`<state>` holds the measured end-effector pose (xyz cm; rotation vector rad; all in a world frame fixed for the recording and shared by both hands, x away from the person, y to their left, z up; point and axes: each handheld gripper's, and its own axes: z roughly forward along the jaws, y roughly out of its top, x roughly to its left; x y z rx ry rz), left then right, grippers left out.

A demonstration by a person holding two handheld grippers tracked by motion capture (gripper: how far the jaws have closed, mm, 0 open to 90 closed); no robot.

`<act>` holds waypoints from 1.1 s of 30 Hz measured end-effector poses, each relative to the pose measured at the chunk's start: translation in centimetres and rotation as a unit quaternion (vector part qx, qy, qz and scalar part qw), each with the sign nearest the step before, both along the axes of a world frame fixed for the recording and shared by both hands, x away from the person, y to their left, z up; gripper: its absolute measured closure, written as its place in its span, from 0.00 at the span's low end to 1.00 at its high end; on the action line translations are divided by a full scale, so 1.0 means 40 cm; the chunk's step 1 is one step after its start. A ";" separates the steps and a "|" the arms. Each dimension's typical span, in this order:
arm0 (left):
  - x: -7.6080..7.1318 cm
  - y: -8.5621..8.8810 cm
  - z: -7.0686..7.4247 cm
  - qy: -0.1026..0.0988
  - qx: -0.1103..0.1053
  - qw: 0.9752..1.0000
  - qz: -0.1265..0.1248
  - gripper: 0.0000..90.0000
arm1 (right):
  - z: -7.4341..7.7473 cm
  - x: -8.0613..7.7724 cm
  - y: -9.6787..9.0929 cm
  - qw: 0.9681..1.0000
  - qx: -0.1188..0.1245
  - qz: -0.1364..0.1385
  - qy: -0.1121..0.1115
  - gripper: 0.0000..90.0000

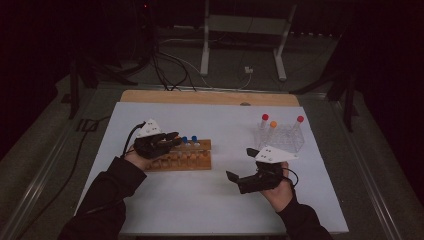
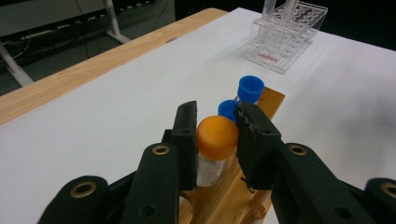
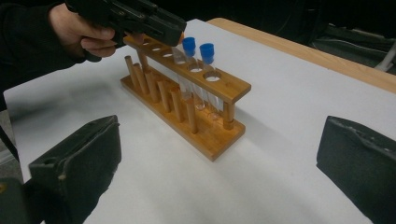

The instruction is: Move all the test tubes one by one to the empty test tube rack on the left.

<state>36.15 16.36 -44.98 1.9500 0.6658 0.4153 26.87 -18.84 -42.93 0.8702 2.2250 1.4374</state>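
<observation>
Orange-capped tube [image 2: 216, 149] pinched by left gripper [image 2: 215, 142] over wooden rack [image 3: 187, 100] holding two blue-capped tubes [image 3: 198, 51]; right gripper [image 3: 219, 163] spread, empty; left gripper view alone reveals the orange cap.

Orange-capped tube [image 2: 216, 140] upright over wooden rack [image 2: 233, 196]

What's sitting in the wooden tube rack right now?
Wooden tube rack holds two blue-capped clear tubes upright, plus an orange-capped clear tube gripped by the left gripper. That tube's lower end is covered by the rack.
</observation>
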 end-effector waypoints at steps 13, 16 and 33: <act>-0.034 0.013 0.028 -0.011 -0.003 1.000 -0.024 0.49 | 0.031 0.020 -0.033 1.000 0.020 -0.014 -0.014 0.00; -0.052 0.019 0.039 -0.018 -0.008 0.999 -0.035 0.39 | 0.042 0.038 -0.053 0.999 0.023 -0.026 -0.016 0.00; -0.151 0.026 0.054 -0.009 -0.043 0.996 -0.075 0.04 | 0.009 0.184 -0.200 0.988 -0.007 -0.150 -0.028 0.03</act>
